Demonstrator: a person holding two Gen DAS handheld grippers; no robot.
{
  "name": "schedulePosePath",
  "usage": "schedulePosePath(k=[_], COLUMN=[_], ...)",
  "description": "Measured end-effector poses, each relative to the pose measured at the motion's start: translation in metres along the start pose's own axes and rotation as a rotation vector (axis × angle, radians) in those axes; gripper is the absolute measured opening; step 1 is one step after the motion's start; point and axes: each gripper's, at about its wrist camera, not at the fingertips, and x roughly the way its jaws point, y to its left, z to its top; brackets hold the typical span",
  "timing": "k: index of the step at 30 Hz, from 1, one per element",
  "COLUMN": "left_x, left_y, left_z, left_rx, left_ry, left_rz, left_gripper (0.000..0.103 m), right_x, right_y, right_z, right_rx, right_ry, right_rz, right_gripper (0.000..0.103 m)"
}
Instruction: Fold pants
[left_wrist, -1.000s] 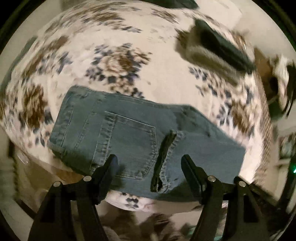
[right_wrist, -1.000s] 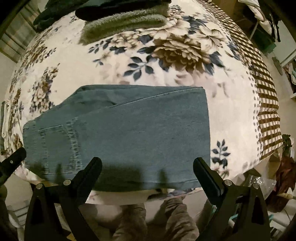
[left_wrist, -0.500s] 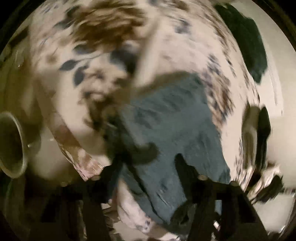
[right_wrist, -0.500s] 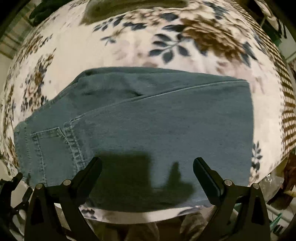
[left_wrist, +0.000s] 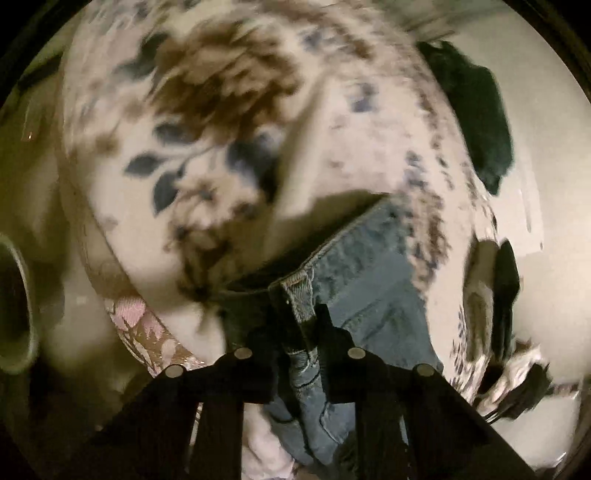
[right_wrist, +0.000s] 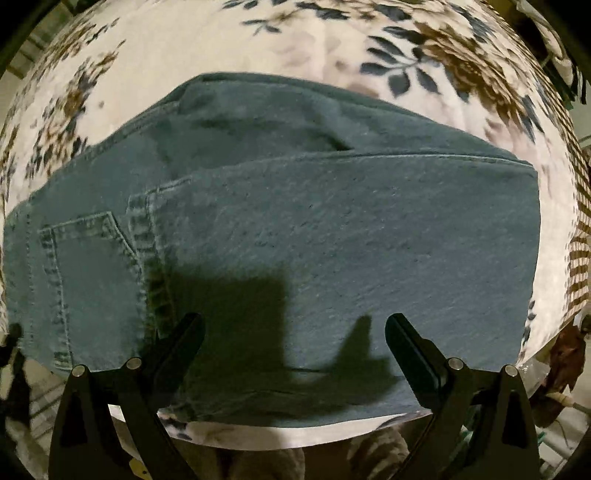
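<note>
Partly, left gripper (left_wrist: 300, 321) hides jeans (left_wrist: 369, 295) waistband.

No legible text, labels, brands, numbers or signs are showing in either wrist view.

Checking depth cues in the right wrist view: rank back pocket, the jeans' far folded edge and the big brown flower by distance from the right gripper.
From the right gripper:
1. Back pocket, near left, on the jeans.
2. Far folded edge, top of the denim.
3. Brown flower, upper right on the blanket.
</note>
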Motion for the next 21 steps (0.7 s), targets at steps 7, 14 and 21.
schedulePosePath(k=[7,14,21], left_x=[0.004,0.011,0.047], left_y=[0.002,0.045,0.037], left_z=[-0.002,-0.005,0.006], left_rx=[-0.006,-0.164,-0.141], left_ry=[-0.003,-0.001,0.057], left_rz=[0.019,-0.02,-0.069], left_gripper=[0.018,0.052,0.057], right_x=[0.001,0.005,0.012], right_y=[0.014,0.003,-0.004], right_z=[-0.004,0.001,0.001], right_rx=[-0.008,-0.014,-0.003], right_ry=[0.004,0.005,0.031], right_rz=[-0.003,-0.012,-0.017], right_gripper=[0.101,0.101,0.101])
